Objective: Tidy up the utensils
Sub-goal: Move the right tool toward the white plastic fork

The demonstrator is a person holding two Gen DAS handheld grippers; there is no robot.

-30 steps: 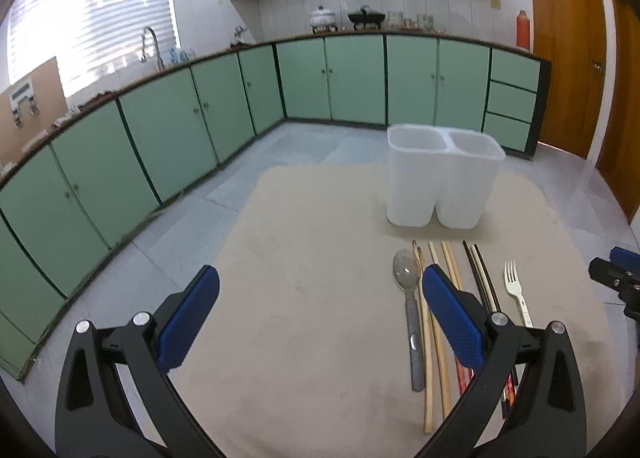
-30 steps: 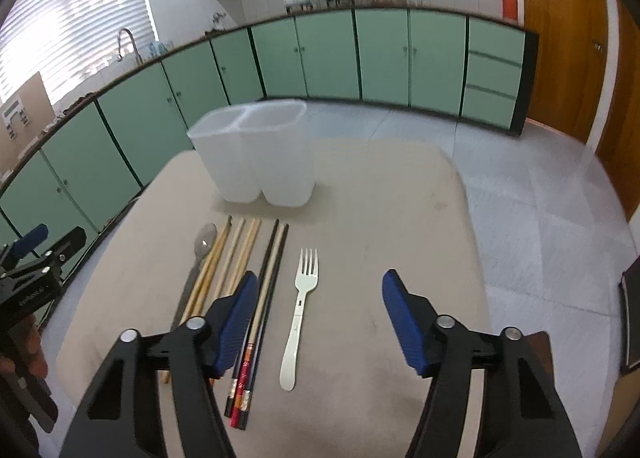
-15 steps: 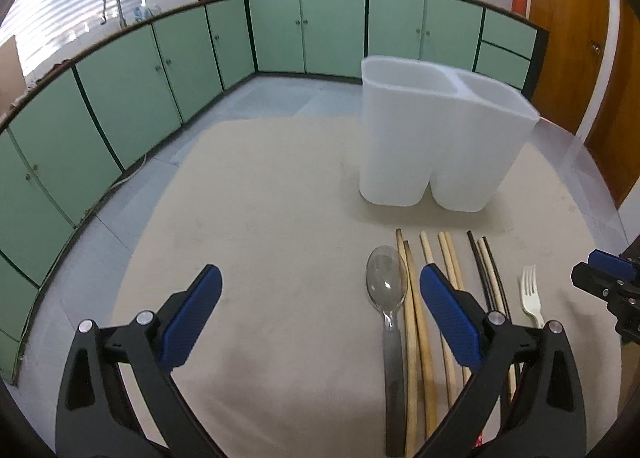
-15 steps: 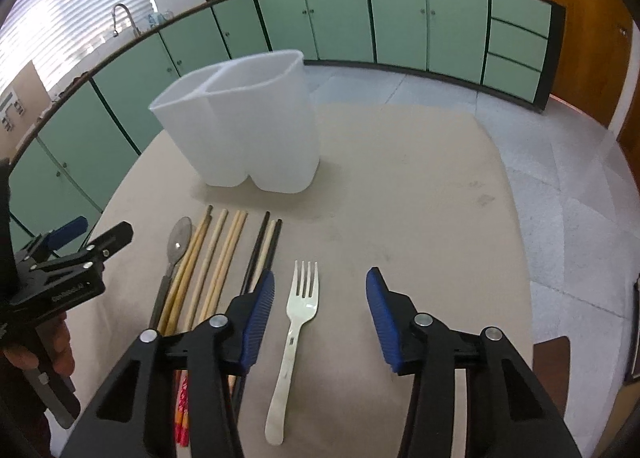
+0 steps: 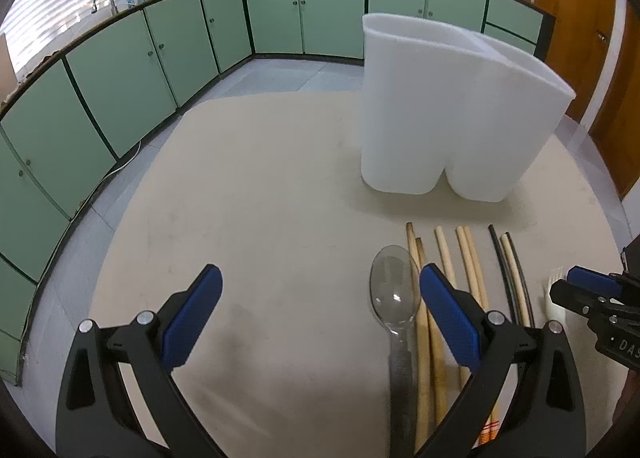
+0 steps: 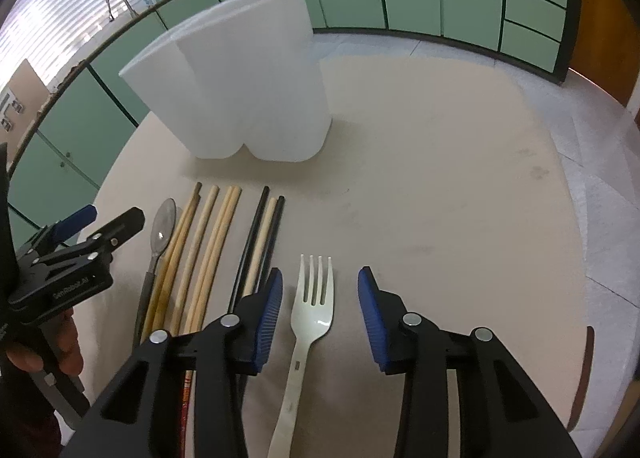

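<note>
Round beige table [image 6: 440, 161] in a green-cabinet kitchen. Right gripper [image 6: 320, 308] spread partway, blue pads either side of a pale fork [image 6: 310, 314] lying tines toward 12 o'clock, nothing clamped yet. Left gripper [image 5: 320, 310] gaping wide over bare tabletop, holding nothing, with its right pad just above a spoon [image 5: 394, 294] and a row of wooden chopsticks [image 5: 468, 258]. White two-compartment holder [image 6: 248, 81] upright at about 11 o'clock from the fork, well apart from it.

Likely step: picking up the fork. Best done by lowering straight down, centring the pads on the neck or handle rather than the tines, closing firmly (a thin flat piece, apt to tilt or slip), then lifting clear of the black chopsticks [image 6: 256, 234] just beside it at 9 o'clock.

Right wrist view: whole fork between the pads, full utensil row, left gripper at 9 o'clock with part of a hand [image 6: 44, 350] beneath. Left wrist view: fork almost hidden behind the right gripper at 3 o'clock, but spoon bowl close up, and both holder compartments seen across the rim (contents not visible in either view).
</note>
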